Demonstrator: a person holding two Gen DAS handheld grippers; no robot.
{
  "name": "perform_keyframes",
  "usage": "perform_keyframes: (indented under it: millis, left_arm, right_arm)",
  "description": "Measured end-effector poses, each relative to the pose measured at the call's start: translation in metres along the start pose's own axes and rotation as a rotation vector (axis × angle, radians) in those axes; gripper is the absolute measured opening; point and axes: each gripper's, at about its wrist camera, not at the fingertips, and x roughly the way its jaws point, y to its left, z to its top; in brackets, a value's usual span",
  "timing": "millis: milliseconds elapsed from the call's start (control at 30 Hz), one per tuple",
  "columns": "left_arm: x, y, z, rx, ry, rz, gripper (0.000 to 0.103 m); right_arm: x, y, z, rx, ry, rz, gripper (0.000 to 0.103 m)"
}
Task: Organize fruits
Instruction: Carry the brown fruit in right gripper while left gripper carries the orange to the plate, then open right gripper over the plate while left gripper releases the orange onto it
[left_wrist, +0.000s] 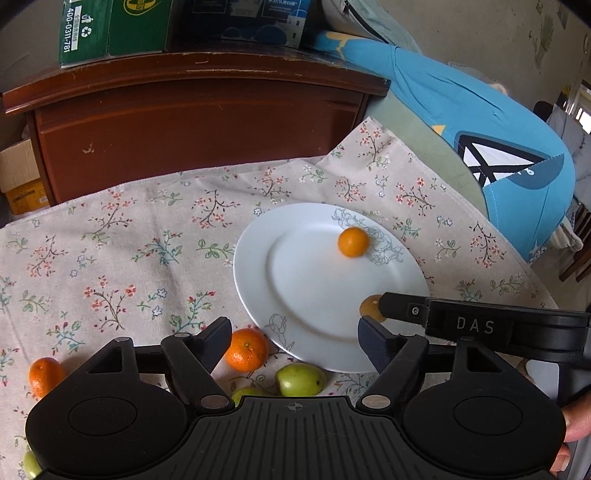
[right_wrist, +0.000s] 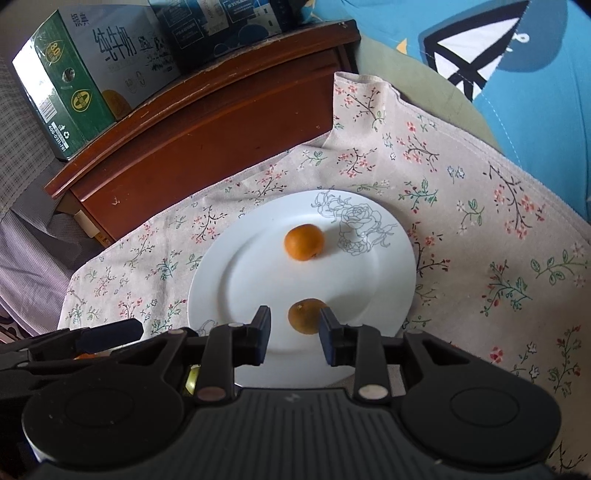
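Right wrist view: hovering over round white plate (right_wrist: 391, 266) on floral cloth (right_wrist: 480, 221), right gripper (right_wrist: 294, 334) jaws gaping around small orange tangerine (right_wrist: 304, 315); left gripper (left_wrist: 294, 341) jaws gaping, empty, near green fruit (left_wrist: 300, 378).

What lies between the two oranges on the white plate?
Only bare white plate. The right wrist view shows an empty stretch separating the far orange from the near orange, which sits at the right gripper's open jaws.

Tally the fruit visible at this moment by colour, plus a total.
Orange fruits: 4, two on the plate at and, two on the cloth at and.
Green fruits: 3, on the cloth at.
Total: 7.
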Motion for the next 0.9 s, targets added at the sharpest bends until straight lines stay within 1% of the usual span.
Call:
perform_keyframes:
  millis: [133, 233, 333, 500, 633, 733, 833, 900]
  left_arm:
    - [-0.01, 0.007, -0.003, -0.021, 0.003, 0.035, 0.076]
    - [-0.021, 0.016, -0.004, -0.034, -0.013, 0.032, 0.076]
    - [-0.031, 0.028, -0.006, -0.065, -0.009, 0.048, 0.085]
    - [-0.039, 0.044, -0.012, -0.081, 0.004, 0.108, 0.086]
    - [-0.049, 0.056, -0.019, -0.106, 0.001, 0.131, 0.086]
    - [-0.06, 0.065, -0.028, -0.131, -0.005, 0.169, 0.091]
    - [-0.07, 0.072, -0.034, -0.161, -0.011, 0.189, 0.091]
    - [-0.075, 0.076, -0.039, -0.174, -0.014, 0.215, 0.091]
  right_arm:
    - [-0.004, -0.004, 0.001, 0.014, -0.005, -0.007, 0.03]
    - [-0.006, -0.006, 0.001, 0.021, -0.009, -0.011, 0.03]
    - [-0.007, -0.005, 0.0, 0.018, -0.008, -0.006, 0.03]
    - [-0.011, 0.0, -0.003, -0.012, -0.012, 0.002, 0.03]
    - [-0.015, 0.005, -0.009, -0.029, -0.003, 0.022, 0.03]
    - [-0.017, 0.01, -0.015, -0.044, 0.013, 0.039, 0.03]
    - [-0.02, 0.016, -0.023, -0.068, 0.026, 0.058, 0.03]
    - [-0.023, 0.021, -0.028, -0.083, 0.03, 0.072, 0.03]
